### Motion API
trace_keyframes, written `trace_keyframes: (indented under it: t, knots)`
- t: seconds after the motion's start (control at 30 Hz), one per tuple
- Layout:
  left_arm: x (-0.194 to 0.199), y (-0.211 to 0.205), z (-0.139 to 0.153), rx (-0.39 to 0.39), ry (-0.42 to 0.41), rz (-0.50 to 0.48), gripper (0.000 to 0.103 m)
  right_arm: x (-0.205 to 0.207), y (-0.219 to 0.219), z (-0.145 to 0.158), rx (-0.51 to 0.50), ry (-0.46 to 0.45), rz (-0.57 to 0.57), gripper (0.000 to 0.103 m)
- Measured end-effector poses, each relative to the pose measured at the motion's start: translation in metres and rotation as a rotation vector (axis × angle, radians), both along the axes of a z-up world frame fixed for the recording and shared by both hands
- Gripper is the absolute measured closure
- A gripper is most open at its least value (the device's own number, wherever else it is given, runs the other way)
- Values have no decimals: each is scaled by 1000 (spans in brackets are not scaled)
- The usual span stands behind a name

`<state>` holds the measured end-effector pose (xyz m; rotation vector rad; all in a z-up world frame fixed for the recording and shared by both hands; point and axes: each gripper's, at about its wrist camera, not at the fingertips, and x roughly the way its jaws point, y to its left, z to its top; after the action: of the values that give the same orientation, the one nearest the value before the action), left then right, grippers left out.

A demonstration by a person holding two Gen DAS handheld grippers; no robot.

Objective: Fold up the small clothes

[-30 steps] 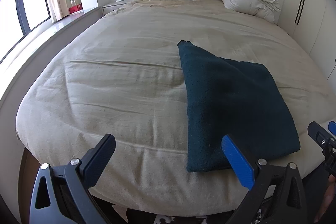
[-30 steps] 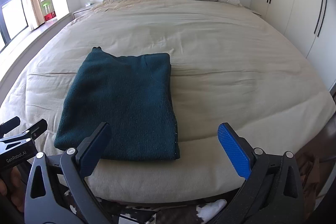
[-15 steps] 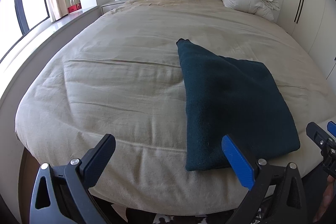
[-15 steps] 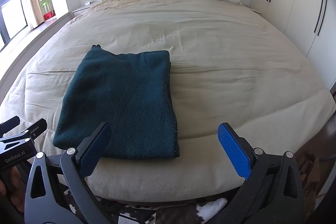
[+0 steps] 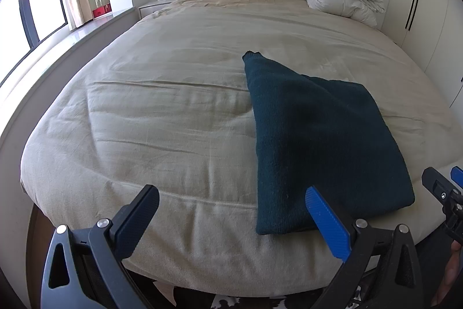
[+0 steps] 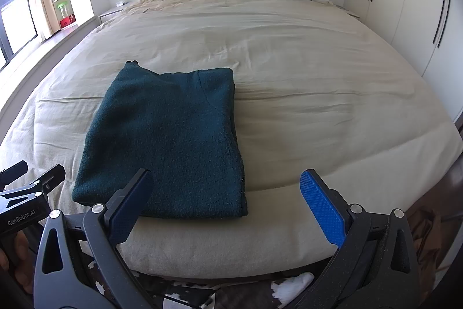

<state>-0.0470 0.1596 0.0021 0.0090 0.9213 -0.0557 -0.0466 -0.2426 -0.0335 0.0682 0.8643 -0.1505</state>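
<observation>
One dark green garment lies folded flat near the foot of the bed — thick, soft, limp fleece. Both the left gripper and right gripper are spread, empty. Best hold — its near corners.

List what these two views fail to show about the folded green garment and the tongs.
- Dark green garment: its near left corner sits behind the right tongs in the right wrist view; its near edge is partly covered by the left tongs in the left wrist view.
- Garment type and inner layers: hidden by the fold.
- Hands: cut off by the frame edges.
- Shelf items: too small.
</observation>
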Motion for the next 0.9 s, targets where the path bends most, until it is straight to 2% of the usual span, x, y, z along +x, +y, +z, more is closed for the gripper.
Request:
trace_keyframes:
  t: [0.9]
  knots:
    - [1, 3, -3, 1, 5, -3, 0, 0, 1, -2, 4, 4, 3, 0]
